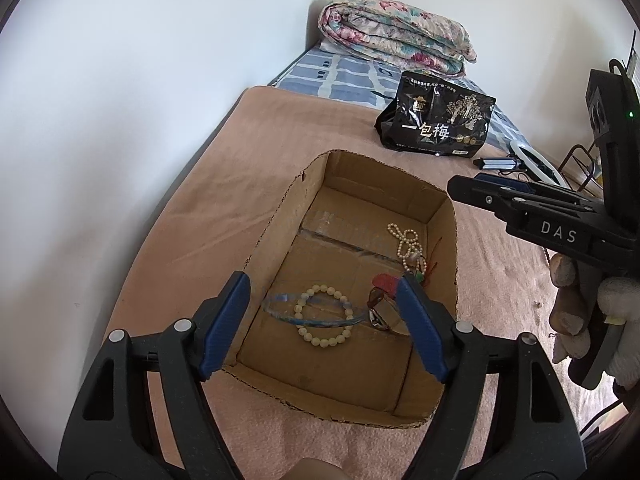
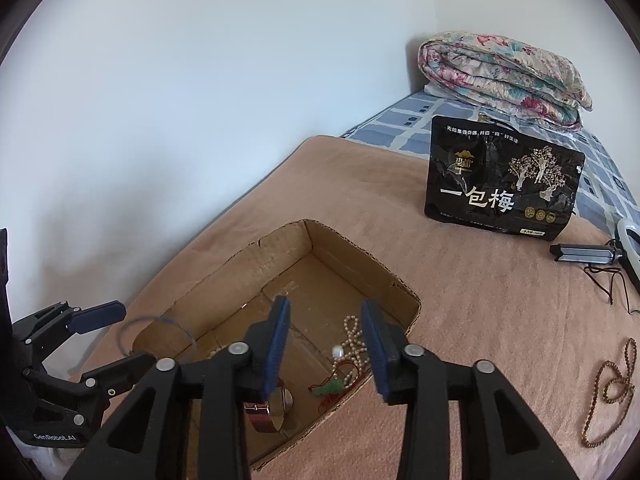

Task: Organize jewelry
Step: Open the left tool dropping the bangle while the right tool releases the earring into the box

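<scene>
Cardboard box [image 1: 352, 396] sits open-topped on tan blanket [image 1: 168, 248]. Inside, on the floor: cream bead bracelet [image 1: 325, 315] overlapping clear blue bangle [image 1: 314, 312]; watch [image 2: 267, 410] beside them; pearl necklace [image 1: 406, 245] with green pendant [image 2: 329, 390] along the right wall. Brown bead string [image 2: 610, 392] lies outside the box on the blanket. Left gripper [image 1: 324, 324] above the box, jaws spread wide, holding nothing. Right gripper [image 2: 326, 348] over the box's right side, jaws apart, empty. Black snack bag [image 2: 502, 180] stands behind
</scene>
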`<state>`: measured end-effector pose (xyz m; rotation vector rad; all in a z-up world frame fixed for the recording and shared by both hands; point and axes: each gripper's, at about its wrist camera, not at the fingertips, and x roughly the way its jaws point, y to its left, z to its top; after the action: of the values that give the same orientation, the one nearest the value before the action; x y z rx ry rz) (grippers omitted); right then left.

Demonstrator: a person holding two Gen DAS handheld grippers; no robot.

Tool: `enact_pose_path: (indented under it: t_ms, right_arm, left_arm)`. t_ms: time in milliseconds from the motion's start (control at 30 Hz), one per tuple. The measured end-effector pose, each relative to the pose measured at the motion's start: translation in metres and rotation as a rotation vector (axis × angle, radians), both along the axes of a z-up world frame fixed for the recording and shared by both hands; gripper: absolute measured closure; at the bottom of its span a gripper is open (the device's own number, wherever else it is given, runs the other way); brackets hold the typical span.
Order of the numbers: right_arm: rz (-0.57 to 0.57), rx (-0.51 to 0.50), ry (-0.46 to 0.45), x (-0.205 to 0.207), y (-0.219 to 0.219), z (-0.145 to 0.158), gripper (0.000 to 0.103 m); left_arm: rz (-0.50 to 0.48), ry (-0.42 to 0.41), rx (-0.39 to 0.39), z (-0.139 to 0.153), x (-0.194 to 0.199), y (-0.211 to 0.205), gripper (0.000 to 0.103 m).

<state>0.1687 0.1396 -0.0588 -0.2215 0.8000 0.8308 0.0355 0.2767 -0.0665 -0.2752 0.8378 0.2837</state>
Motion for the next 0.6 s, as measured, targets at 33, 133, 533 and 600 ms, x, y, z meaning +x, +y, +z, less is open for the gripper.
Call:
enact_pose_path:
  t_ms: [33,133,533,600]
  right_arm:
    - [-0.011,0.005,-0.008,0.000,-0.001,0.001,0.037]
    - [-0.039,0.020,-0.026,0.000,-0.003,0.005,0.016]
    - [-0.055,0.017,-0.047,-0.001,-0.010,0.012,0.002]
    - [-0.055,0.015,-0.050,-0.002,-0.011,0.013,0.002]
  left_arm:
    - [-0.002,0.004,0.005,0.000,0.000,-0.001,0.025]
    - [-0.007,0.020,0.031,-0.001,0.002,-0.006,0.022]
    - [0.013,0.034,0.029,-0.002,0.005,-0.005,0.021]
    - [0.014,0.032,0.029,-0.002,0.005,-0.005,0.021]
